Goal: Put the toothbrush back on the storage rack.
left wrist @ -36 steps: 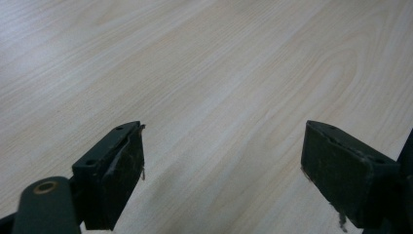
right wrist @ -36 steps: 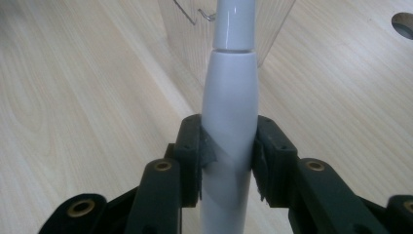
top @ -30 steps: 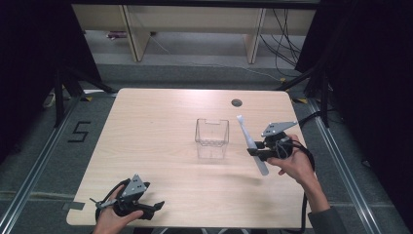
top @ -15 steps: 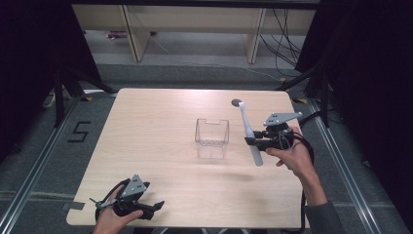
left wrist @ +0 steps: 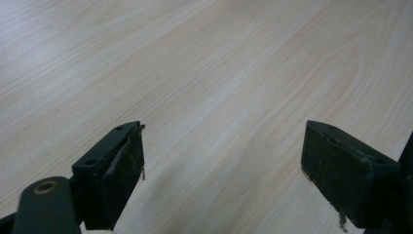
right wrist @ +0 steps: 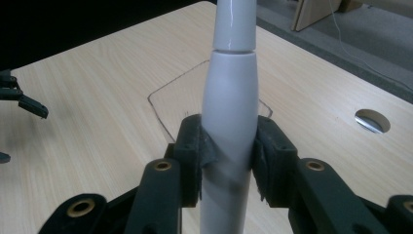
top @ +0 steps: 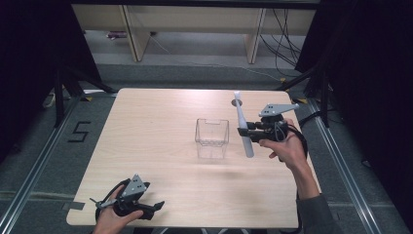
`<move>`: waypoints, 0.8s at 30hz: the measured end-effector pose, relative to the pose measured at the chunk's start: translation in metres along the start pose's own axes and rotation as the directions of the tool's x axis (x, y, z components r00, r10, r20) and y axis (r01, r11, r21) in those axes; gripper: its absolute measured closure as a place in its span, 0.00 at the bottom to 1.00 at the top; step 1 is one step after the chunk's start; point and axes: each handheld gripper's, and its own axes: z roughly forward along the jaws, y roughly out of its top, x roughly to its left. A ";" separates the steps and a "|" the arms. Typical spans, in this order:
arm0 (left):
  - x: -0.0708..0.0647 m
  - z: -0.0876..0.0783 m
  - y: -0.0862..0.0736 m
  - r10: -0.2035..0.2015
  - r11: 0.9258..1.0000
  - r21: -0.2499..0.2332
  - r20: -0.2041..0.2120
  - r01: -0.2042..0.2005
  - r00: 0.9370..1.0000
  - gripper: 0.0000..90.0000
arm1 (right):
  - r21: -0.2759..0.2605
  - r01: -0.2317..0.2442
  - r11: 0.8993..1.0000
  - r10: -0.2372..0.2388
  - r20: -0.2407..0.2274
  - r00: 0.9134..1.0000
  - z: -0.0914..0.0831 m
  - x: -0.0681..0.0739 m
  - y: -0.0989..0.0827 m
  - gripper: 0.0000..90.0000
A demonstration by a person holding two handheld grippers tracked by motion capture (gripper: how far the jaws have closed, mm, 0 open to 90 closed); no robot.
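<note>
My right gripper (top: 245,130) is shut on a long white tapered stick, an electric-toothbrush-like handle (top: 242,127), and holds it nearly upright above the table, just right of a clear plastic box (top: 212,138). In the right gripper view the white handle (right wrist: 230,107) is pinched between both pads (right wrist: 202,156), and the clear box (right wrist: 168,105) lies behind it. My left gripper (top: 156,206) rests at the table's near left edge, open, with bare wood between its fingers (left wrist: 114,173).
The light wooden table (top: 146,126) has a round cable hole (top: 236,103) at its far right, near the handle's top end. Shelving legs and cables stand on the floor beyond the far edge. Metal rails run along both sides of the table.
The right gripper has risen and shifted toward the far side with the white handle, which has swung from slanted to nearly upright. The left gripper has stayed put.
</note>
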 end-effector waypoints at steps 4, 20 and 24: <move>0.000 0.000 0.000 -0.002 1.000 -0.003 -0.001 0.002 1.000 0.17 | -0.011 0.002 1.000 -0.002 -0.010 1.000 0.002 0.002 0.007 0.74; 0.000 0.000 0.000 -0.002 1.000 0.000 0.001 0.002 1.000 0.17 | -0.057 0.014 0.998 -0.016 -0.036 0.999 0.016 0.007 0.035 0.74; 0.000 0.000 0.000 -0.001 1.000 -0.002 0.000 0.001 1.000 0.17 | -0.044 0.004 0.999 -0.007 -0.051 0.999 0.018 0.008 0.042 0.74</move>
